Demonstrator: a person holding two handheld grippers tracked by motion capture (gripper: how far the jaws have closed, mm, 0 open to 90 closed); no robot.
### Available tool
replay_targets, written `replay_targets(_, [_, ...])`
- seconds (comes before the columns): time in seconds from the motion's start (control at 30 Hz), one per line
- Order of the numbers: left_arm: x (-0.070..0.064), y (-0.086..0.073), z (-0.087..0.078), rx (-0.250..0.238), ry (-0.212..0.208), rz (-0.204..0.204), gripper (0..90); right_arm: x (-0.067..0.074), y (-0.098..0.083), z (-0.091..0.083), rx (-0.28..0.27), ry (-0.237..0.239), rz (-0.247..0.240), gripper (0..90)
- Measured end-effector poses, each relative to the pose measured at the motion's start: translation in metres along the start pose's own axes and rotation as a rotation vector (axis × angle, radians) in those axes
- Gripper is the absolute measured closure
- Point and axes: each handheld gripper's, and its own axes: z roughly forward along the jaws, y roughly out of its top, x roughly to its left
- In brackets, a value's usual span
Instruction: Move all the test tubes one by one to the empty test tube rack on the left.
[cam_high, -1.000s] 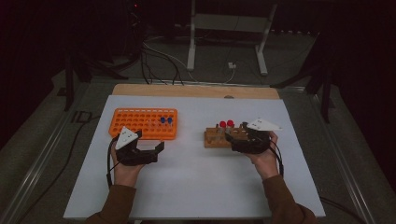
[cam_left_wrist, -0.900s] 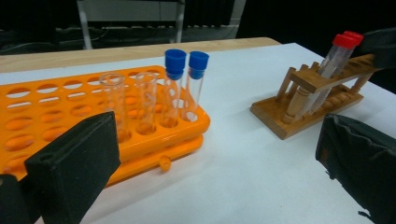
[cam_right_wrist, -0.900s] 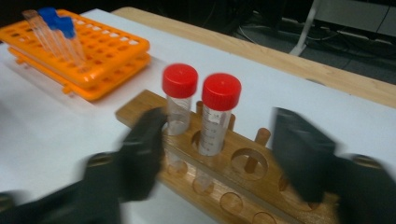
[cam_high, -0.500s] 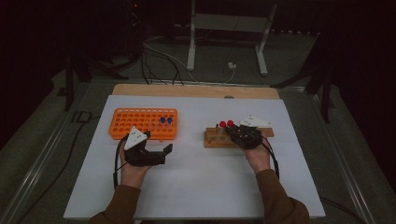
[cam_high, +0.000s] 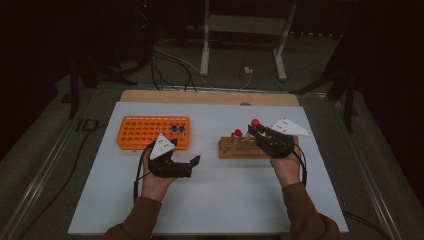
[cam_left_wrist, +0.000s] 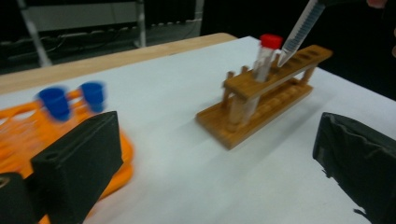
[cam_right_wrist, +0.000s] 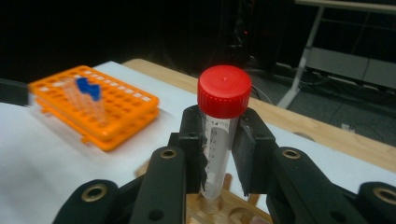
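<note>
White tabletop (cam_high: 210, 200) carries a wooden rack (cam_high: 240, 149); a red-capped tube (cam_right_wrist: 219, 140) is clamped just above it by the right gripper (cam_right_wrist: 219, 154). Left gripper (cam_high: 192, 162) jaws are held wide, empty. If tilted, the tube could snag the rack.

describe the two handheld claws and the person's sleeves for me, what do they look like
Both are black two-jaw tools. The left claw and right claw each carry a pale grey three-cornered plate on top and trail a dark cable past the wrist. In the right gripper view the black linkage arms have round brass-coloured pivot holes and flat dark pads. The sleeves are brown.
</note>
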Motion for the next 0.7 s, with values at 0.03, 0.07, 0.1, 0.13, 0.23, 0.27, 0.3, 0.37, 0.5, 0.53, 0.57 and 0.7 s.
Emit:
replay_targets(0.03, [-0.004,0.002,0.003,-0.003,-0.010,0.006,3.2,0.003,0.002,-0.002,-0.001,0.010,-0.011,74.6])
replay_targets(0.07, [-0.007,0.004,0.006,-0.003,-0.018,0.017,3.7,0.007,0.003,-0.003,0.002,0.023,-0.017,74.6])
replay_targets(0.1, [-0.011,0.007,0.008,-0.003,-0.026,0.028,4.1,0.011,0.004,-0.003,0.005,0.044,-0.022,74.5])
replay_targets(0.13, [-0.015,0.009,0.011,-0.001,-0.035,0.041,4.8,0.015,0.004,-0.003,0.015,0.070,-0.024,74.5])
replay_targets(0.23, [-0.027,0.013,0.019,0.002,-0.047,0.081,8.2,0.028,0.002,0.002,0.037,0.136,-0.024,74.4])
replay_targets(0.27, [-0.030,0.014,0.022,0.004,-0.051,0.094,10.9,0.032,0.001,0.004,0.041,0.156,-0.022,74.3])
replay_targets(0.3, [-0.033,0.015,0.024,0.005,-0.063,0.101,15.4,0.036,0.000,0.007,0.048,0.174,-0.022,74.3])
replay_targets(0.37, [-0.037,0.015,0.029,0.015,-0.061,0.124,20.2,0.043,-0.001,0.011,0.058,0.211,-0.011,74.3])
replay_targets(0.5, [-0.041,0.014,0.038,0.036,-0.073,0.153,37.9,0.055,-0.003,0.018,0.068,0.274,0.005,74.3])
replay_targets(0.53, [-0.042,0.013,0.039,0.040,-0.079,0.157,42.3,0.057,-0.003,0.020,0.072,0.283,0.005,74.3])
replay_targets(0.57, [-0.042,0.013,0.040,0.042,-0.087,0.162,46.1,0.060,-0.003,0.021,0.076,0.292,0.005,74.3])
replay_targets(0.7, [-0.042,0.011,0.041,0.047,-0.110,0.178,62.7,0.066,-0.003,0.024,0.086,0.314,-0.002,74.3])
